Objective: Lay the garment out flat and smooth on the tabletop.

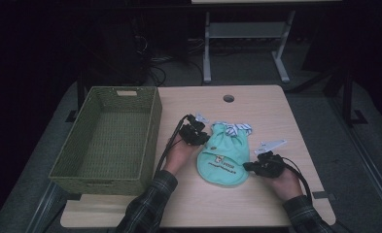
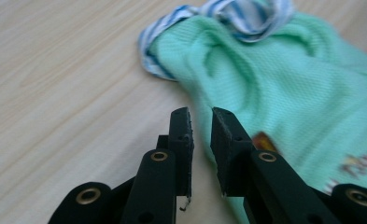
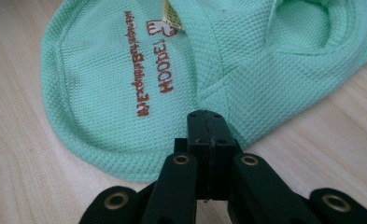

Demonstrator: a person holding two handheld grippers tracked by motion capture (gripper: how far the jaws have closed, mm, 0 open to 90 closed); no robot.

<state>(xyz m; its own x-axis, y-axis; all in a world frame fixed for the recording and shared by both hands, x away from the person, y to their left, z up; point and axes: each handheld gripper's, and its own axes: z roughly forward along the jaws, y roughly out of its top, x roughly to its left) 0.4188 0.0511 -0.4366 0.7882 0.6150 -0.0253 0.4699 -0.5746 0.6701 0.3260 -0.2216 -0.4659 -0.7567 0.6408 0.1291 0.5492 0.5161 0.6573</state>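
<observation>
Your left gripper sits at the left edge of the mint-green garment, its jaws parted only a narrow way with nothing between them; the cloth lies just beside the right-hand jaw. Your right gripper has its jaws pressed fully together at the garment's lower right edge, over the fabric; you cannot tell whether any cloth is pinched in them. The garment lies flat on the wooden surface between your two hands, striped trim at its far end. The woven green basket stands to its left.
</observation>
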